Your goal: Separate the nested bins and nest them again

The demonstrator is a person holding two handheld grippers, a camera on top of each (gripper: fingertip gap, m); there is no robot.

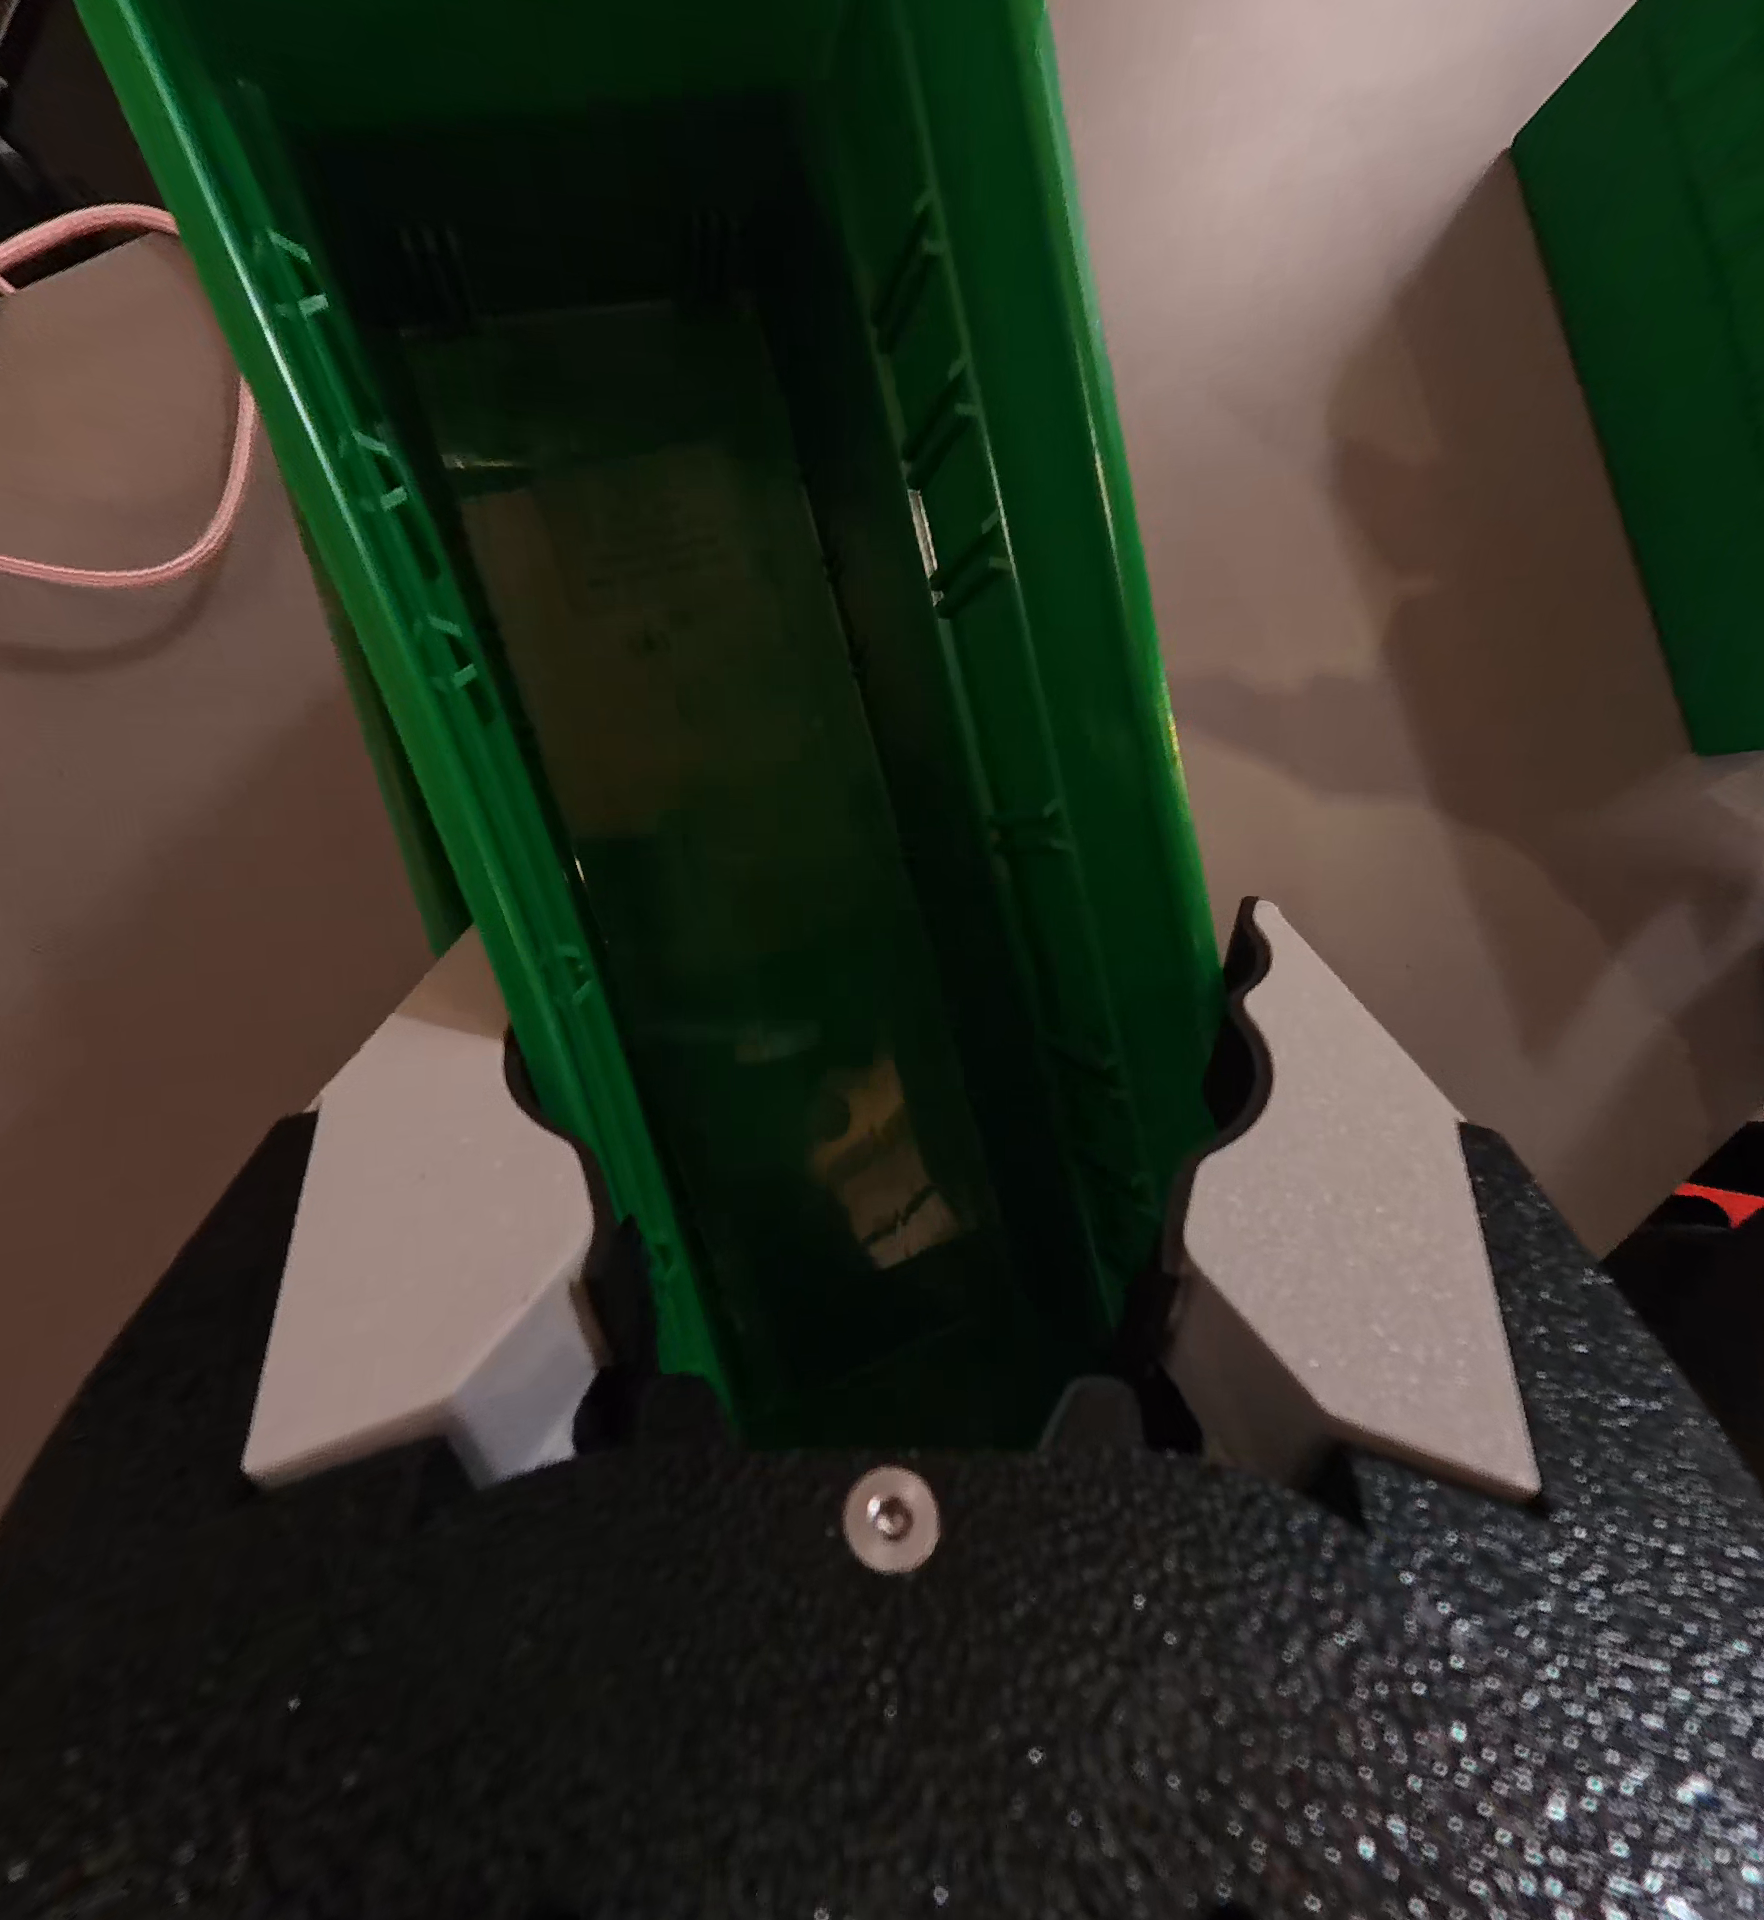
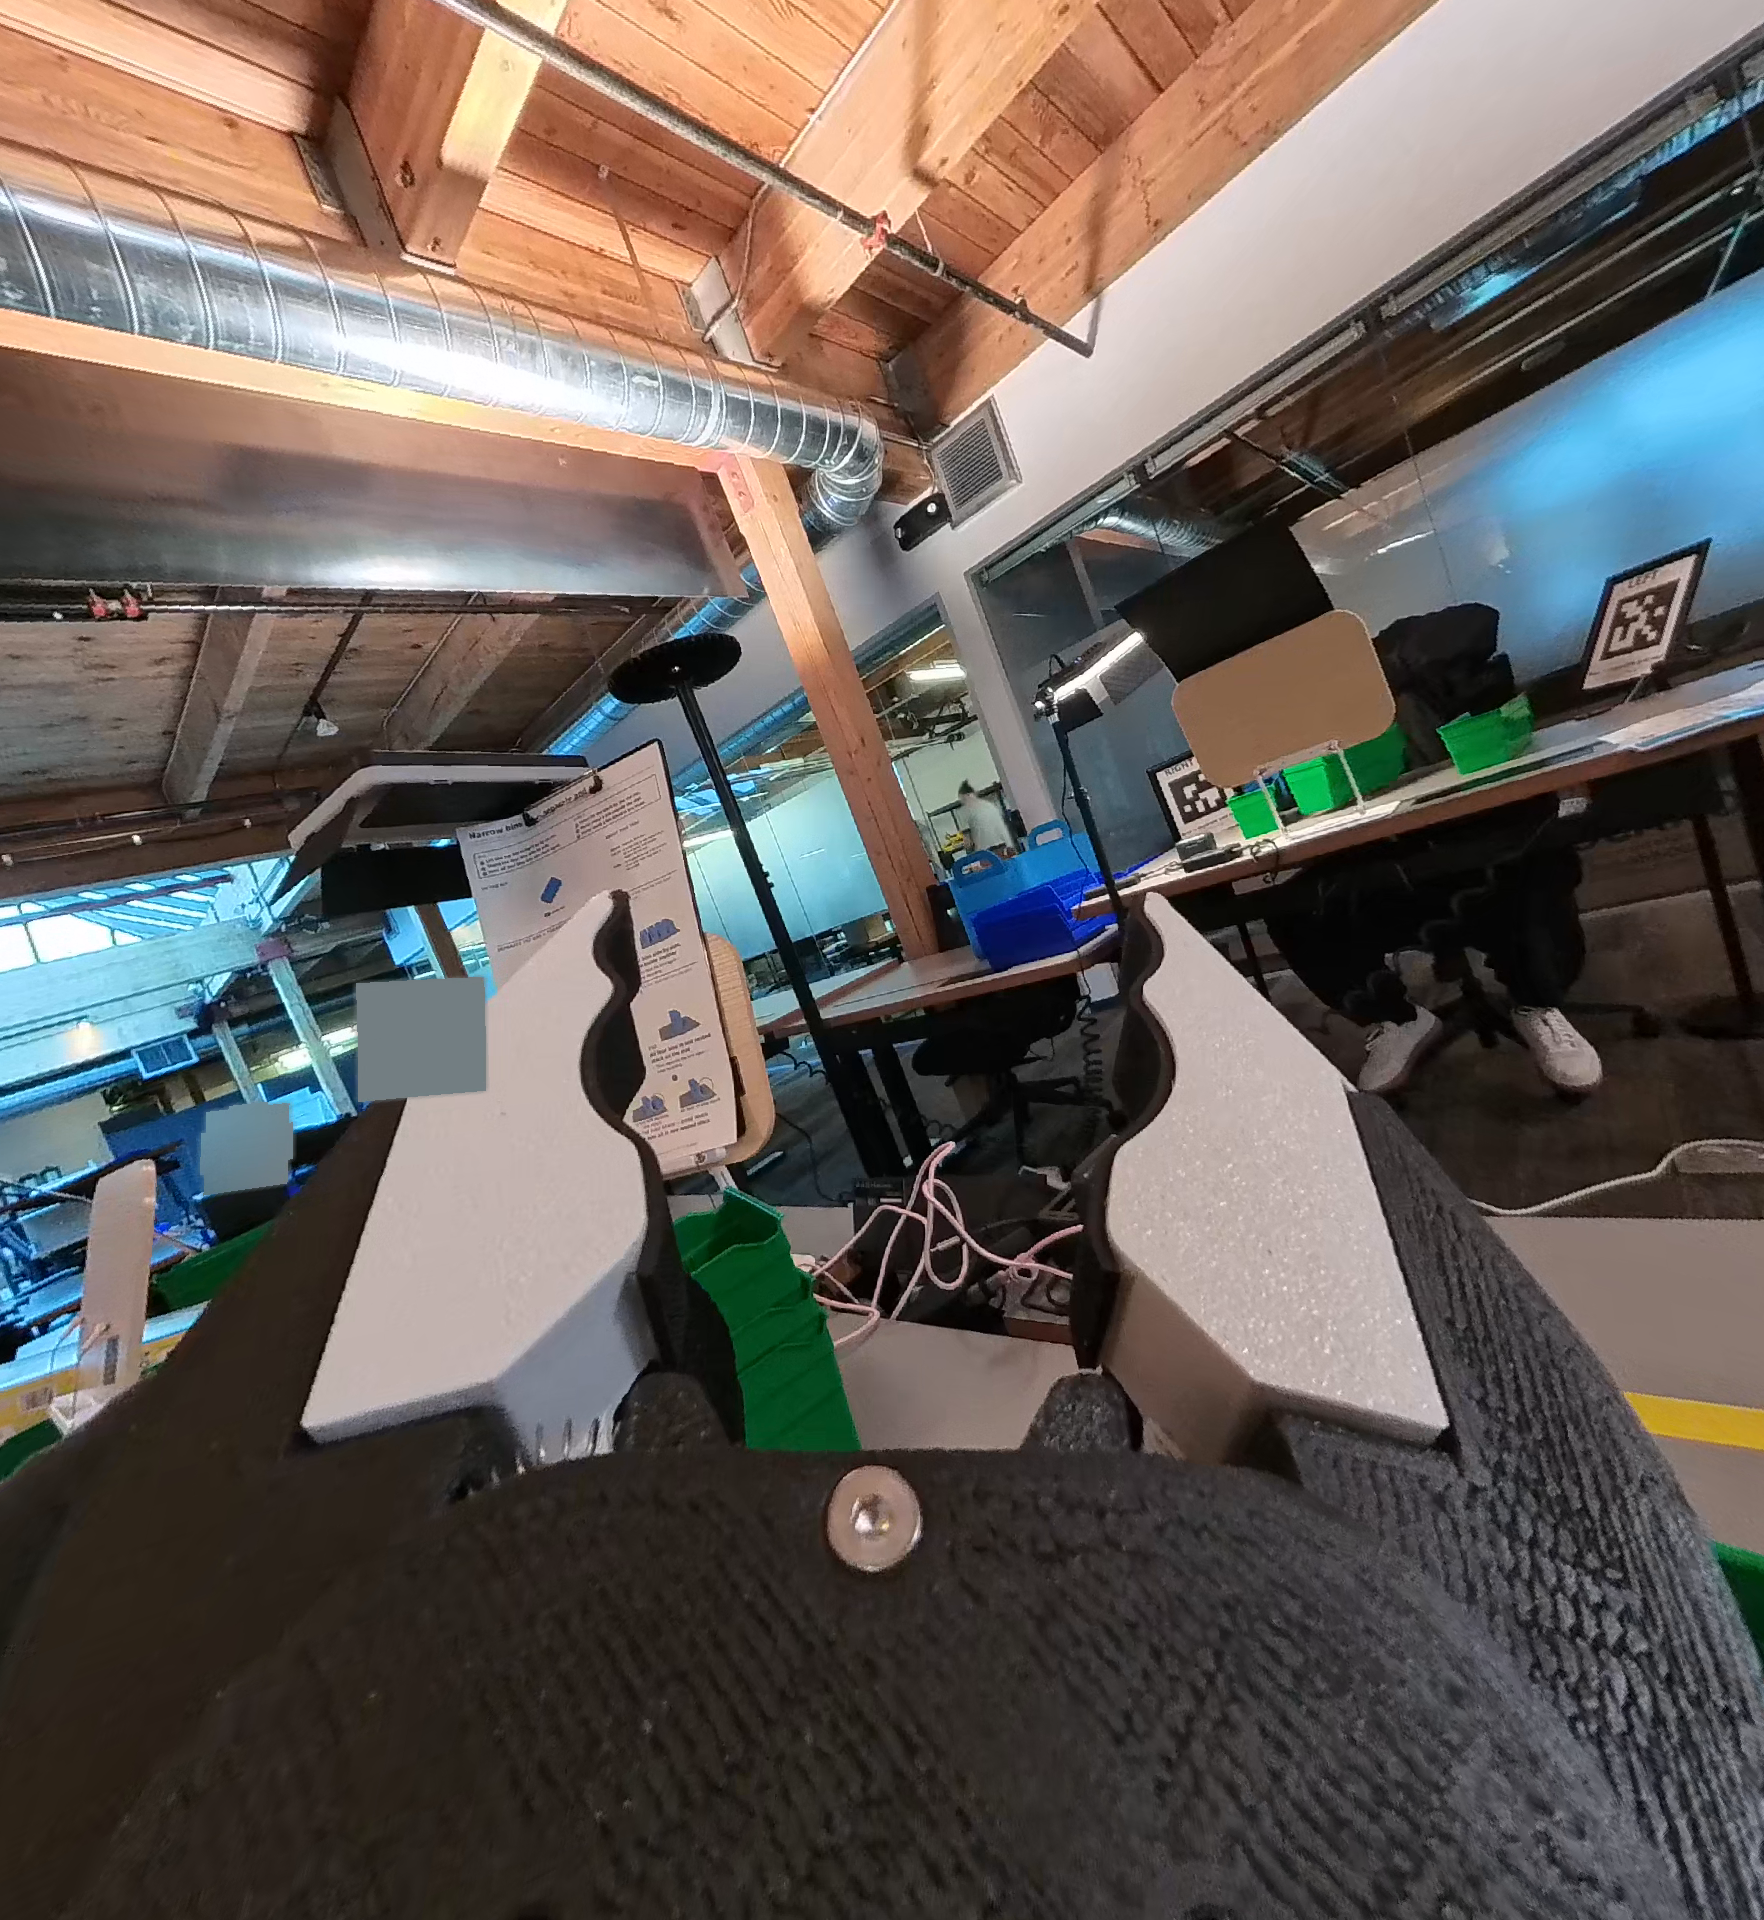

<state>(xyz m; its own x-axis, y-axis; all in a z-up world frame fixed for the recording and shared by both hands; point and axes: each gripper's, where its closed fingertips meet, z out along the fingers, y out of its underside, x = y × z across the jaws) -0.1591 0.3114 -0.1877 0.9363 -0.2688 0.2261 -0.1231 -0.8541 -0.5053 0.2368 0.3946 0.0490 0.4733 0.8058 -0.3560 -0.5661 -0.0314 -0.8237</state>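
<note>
Bins: I have a long narrow green bin (image 1: 753,727) running up the middle of my left wrist view, open side toward the camera, over the pale table (image 1: 1325,520).
Second bin: another green bin (image 1: 1709,436) sits at the right edge of that view, well apart from the first.
Left gripper: my left gripper (image 1: 878,1122) is pinching the first bin across its width, one pad on each long outer wall near the end closest to me.
Right gripper: my right gripper (image 2: 867,1091) is spread and empty, tilted up toward the ceiling; a stepped green stack (image 2: 774,1320) shows low between its fingers, farther off.
Handling, as I judge it: thin moulded plastic, light and fairly stiff, though the long walls may flex inward under a hard squeeze; the smooth sides could slip.
Where to hold: I would grip at the ribbed rim, near an end, where the wall is stiffest.
Clutter: a pink cable (image 1: 130,416) loops at the left edge of the left wrist view.
</note>
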